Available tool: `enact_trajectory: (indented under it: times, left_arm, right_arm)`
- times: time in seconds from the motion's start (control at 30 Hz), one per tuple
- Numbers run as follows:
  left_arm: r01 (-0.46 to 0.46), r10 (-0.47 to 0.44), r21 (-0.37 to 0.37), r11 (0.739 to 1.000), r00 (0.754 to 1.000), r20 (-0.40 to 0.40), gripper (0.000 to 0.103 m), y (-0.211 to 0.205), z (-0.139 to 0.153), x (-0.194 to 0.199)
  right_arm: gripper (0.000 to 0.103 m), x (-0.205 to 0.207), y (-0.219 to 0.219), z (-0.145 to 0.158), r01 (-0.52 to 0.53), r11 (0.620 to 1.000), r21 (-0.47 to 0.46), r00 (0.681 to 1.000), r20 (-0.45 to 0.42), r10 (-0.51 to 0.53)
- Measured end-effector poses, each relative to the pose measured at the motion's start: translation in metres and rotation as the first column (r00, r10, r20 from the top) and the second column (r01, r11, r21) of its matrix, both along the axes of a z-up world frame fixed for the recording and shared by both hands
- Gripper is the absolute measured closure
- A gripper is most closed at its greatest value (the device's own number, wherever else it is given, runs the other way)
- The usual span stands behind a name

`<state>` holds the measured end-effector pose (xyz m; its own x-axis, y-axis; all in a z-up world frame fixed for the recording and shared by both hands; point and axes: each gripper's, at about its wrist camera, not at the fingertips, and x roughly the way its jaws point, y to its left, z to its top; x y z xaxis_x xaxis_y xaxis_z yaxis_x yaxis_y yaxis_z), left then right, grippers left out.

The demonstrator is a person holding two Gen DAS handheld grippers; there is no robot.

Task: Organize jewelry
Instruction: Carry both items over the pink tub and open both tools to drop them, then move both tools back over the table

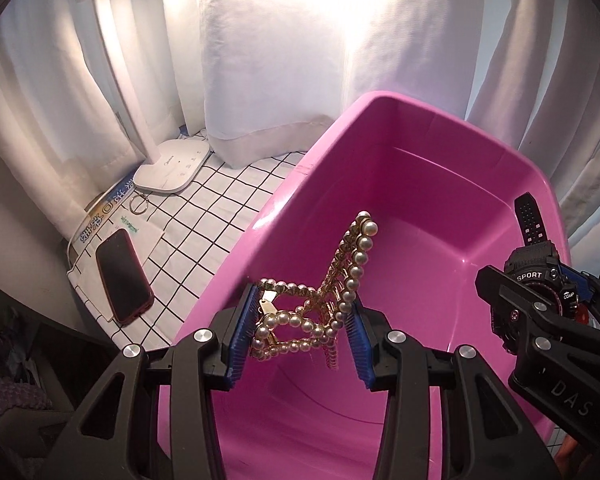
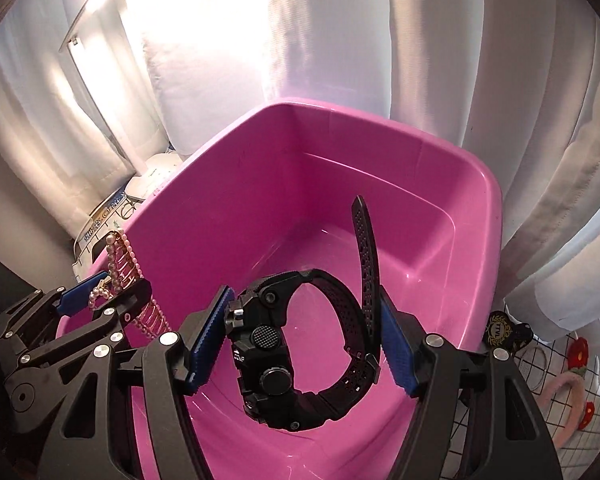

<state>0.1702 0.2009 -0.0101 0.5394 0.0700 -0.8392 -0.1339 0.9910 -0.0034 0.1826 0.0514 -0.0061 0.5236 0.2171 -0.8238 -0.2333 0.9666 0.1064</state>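
Clip point(image 1: 324, 300), one, pearl-set, pinched between left gripper point(image 1: 300, 340) pads above pink tub point(image 1: 440, 128) | watch point(image 2: 300, 352), one, black, pinched by right gripper point(image 2: 300, 348) over same tub

Phone point(image 1: 124, 276) and lamp point(image 1: 172, 170) on checked cloth point(image 1: 228, 196)

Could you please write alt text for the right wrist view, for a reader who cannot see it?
The right gripper holds a black sport watch above an empty pink plastic tub. At left, the left gripper holds a pearl hair clip over the tub's rim; white curtains hang behind.
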Motion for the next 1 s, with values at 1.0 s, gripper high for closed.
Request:
enact_trajectory:
  times: [1.0]
  left_arm:
    - [0.041, -0.036, -0.043, 0.998, 0.992, 0.118, 0.023, -0.003, 0.035, -0.022]
  right_arm:
    - [0.028, -0.021, -0.032, 0.017, 0.123, 0.991, 0.053, 0.991, 0.044, -0.125]
